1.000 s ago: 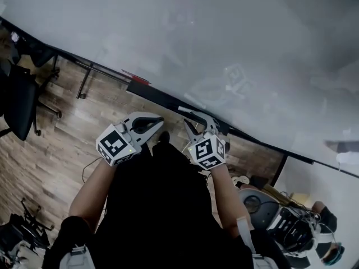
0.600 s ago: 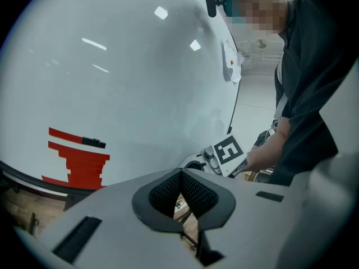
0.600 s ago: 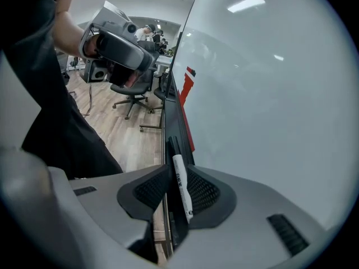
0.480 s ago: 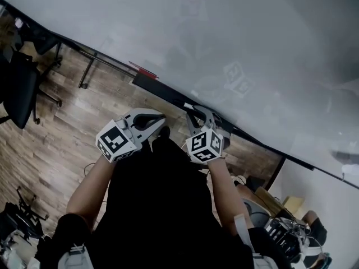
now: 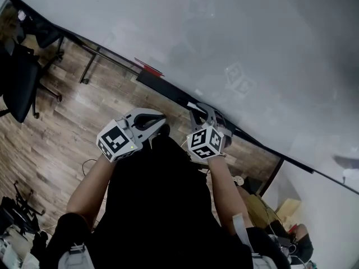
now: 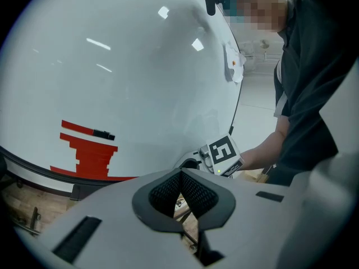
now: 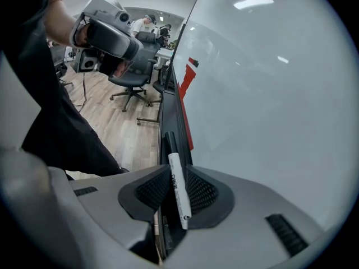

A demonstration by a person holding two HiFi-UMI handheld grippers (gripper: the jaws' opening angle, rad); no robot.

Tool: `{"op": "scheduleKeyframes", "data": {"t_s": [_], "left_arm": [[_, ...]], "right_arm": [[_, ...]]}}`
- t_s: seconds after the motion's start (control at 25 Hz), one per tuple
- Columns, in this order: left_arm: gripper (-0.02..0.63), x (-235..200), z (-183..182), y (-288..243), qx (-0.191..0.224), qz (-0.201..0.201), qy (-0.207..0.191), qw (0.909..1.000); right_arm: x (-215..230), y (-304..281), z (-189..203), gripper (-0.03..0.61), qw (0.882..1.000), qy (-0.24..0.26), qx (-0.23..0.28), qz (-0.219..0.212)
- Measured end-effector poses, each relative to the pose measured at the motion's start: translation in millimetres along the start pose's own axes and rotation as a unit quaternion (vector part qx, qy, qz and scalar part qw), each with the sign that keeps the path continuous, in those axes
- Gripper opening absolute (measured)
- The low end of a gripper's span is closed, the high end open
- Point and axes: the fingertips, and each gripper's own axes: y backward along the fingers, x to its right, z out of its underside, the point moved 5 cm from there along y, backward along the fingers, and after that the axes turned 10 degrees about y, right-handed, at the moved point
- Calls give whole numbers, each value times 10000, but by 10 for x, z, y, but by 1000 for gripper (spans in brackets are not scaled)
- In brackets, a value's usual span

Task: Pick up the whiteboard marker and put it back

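Note:
The whiteboard marker (image 7: 178, 189), white with a black cap, lies lengthwise on the black tray (image 7: 166, 128) under the whiteboard (image 5: 224, 38). My right gripper (image 7: 175, 175) points down at the tray with the marker between its pads. The jaws are closing, and a thin gap still shows on the marker's right side. In the head view the right gripper (image 5: 205, 114) reaches the tray (image 5: 162, 88) from below. My left gripper (image 5: 154, 119) hangs beside it, short of the tray, with its tips (image 6: 180, 175) touching and nothing between them.
Red shapes (image 6: 84, 156) mark the board's lower left. Black office chairs (image 5: 17, 88) stand on the wood floor (image 5: 61, 133) at the left. More chairs (image 7: 132, 80) and another person (image 7: 148, 21) show far off along the board. Gear lies at the lower right (image 5: 291, 234).
My right gripper has dipped a little toward the tray and its jaws look narrower. The left gripper has stayed where it was. The head view has shifted slightly.

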Motion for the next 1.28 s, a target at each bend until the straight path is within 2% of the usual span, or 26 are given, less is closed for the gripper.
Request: {"op": "scheduleKeyframes", "data": {"t_s": [0.44,1.28], "left_arm": [[11,-41,40,85,-2,-95,-71,9999],[11,5,13,90,70,25,-150,9999]], "right_arm": [[-5,-6,-39,74,9993,290,-191,133],[60,353,-297,66,9963,154,585,615]]}}
